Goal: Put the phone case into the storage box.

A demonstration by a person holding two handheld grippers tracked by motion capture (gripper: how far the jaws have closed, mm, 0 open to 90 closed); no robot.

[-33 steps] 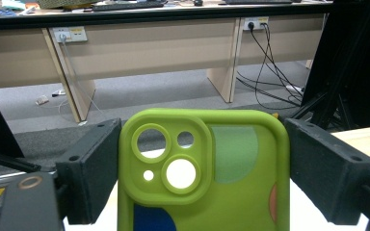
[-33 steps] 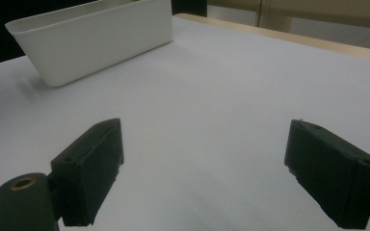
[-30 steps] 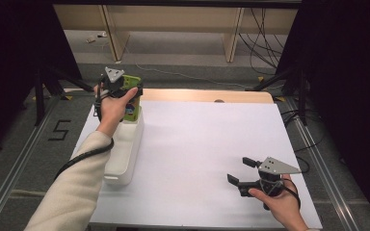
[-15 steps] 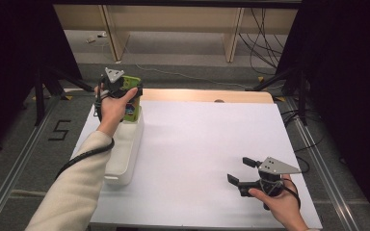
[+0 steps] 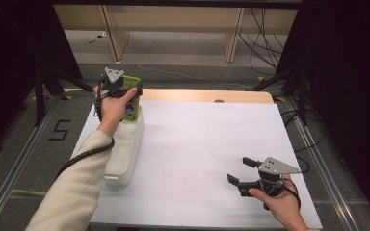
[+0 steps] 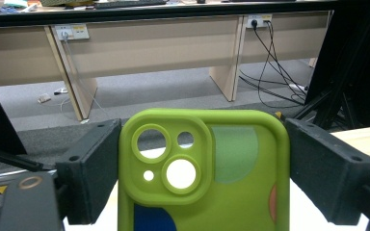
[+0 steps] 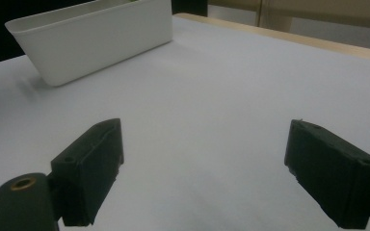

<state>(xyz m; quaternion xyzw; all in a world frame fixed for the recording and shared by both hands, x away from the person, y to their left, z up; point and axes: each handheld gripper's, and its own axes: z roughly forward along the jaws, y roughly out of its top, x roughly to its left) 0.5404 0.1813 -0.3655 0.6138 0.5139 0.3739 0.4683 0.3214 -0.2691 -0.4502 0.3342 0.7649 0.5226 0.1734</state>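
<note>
A lime-green phone case [image 6: 207, 183] with round camera cut-outs and coloured patches stands upright between the black jaws of my left gripper [image 6: 202, 159], which press on both of its long edges. From above, the left gripper [image 5: 130, 92] holds the case [image 5: 131, 107] over the far end of a long white bin [image 5: 125, 156]. It is unclear whether the case's lower end touches the bin. My right gripper [image 5: 238, 170] rests low at the near right of the white table [image 5: 207, 139]. The right gripper [image 7: 202, 163] is open, with bare table between its jaws.
The white bin [image 7: 96, 33] lies along the table's left side, its long axis running near to far. A wooden strip [image 5: 207, 95] borders the table's far edge. Beyond it stand desk legs [image 6: 226, 72] and loose cables [image 6: 270, 62] on the floor.
</note>
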